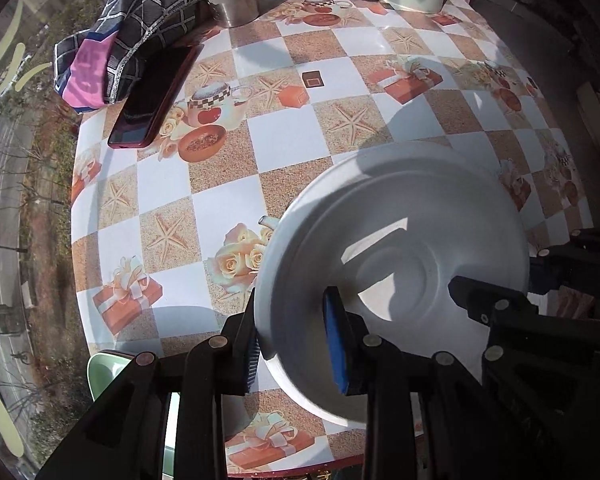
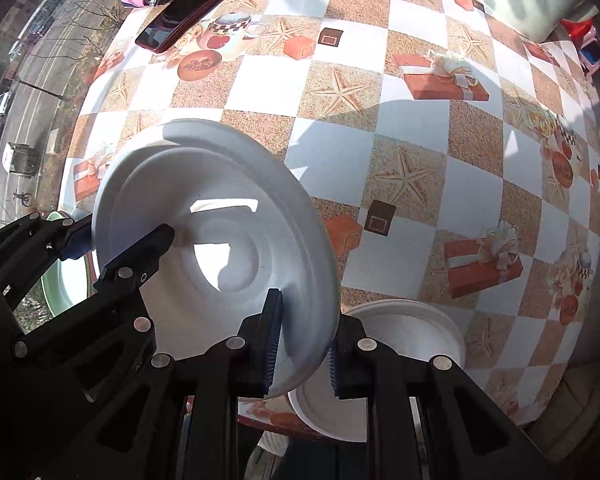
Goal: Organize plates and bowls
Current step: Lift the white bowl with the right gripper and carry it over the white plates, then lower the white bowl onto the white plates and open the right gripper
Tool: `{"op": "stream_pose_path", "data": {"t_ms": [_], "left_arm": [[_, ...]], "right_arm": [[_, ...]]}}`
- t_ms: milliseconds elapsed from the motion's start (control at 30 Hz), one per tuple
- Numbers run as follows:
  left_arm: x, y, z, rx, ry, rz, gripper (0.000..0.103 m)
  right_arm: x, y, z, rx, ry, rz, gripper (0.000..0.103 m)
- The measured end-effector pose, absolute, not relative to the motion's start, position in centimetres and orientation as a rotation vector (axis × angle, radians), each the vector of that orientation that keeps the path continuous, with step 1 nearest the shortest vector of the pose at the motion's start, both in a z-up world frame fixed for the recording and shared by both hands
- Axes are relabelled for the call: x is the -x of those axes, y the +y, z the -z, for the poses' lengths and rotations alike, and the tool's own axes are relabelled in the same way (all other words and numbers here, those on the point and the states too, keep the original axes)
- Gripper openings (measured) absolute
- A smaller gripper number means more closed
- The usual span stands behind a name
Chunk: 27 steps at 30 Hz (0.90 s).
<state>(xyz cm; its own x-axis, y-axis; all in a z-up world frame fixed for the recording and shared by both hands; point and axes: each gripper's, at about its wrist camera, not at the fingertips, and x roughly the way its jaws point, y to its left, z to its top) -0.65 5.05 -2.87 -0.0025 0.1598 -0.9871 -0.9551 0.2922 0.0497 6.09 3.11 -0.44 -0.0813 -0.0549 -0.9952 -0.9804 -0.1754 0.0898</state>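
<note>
White plate (image 1: 400,248) held tilted above the checkered desk (image 1: 284,140), left gripper (image 1: 296,344) and right gripper (image 2: 302,350) fingers both clamped on its rim.

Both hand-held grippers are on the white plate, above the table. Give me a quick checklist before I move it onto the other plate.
1. Left hand-held gripper clamped on white plate rim: ok.
2. Right hand-held gripper clamped on opposite rim: ok.
3. Plate clear of table: ok.
4. Plate level: not ok, tilted.
5. Other plate free on top: ok.
6. Green bowl out of the path: cannot tell.
</note>
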Motion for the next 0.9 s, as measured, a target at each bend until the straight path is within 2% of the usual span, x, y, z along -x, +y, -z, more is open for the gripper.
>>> {"op": "stream_pose_path", "data": {"t_ms": [267, 600, 900], "left_arm": [[-2.8, 3.9, 2.3, 0.779, 1.259, -0.974, 0.031], [-9.1, 1.3, 2.7, 0.624, 1.334, -0.794, 0.032], [-11.2, 0.0, 4.8, 0.587, 1.399, -0.706, 0.032]], "right_arm": [[-10.4, 1.1, -1.0, 1.273, 1.226, -1.319, 0.021], [-15.9, -2.3, -0.1, 1.165, 1.298, -1.154, 0.022], [-18.2, -4.3, 2.2, 1.118, 1.404, -1.056, 0.022]]}}
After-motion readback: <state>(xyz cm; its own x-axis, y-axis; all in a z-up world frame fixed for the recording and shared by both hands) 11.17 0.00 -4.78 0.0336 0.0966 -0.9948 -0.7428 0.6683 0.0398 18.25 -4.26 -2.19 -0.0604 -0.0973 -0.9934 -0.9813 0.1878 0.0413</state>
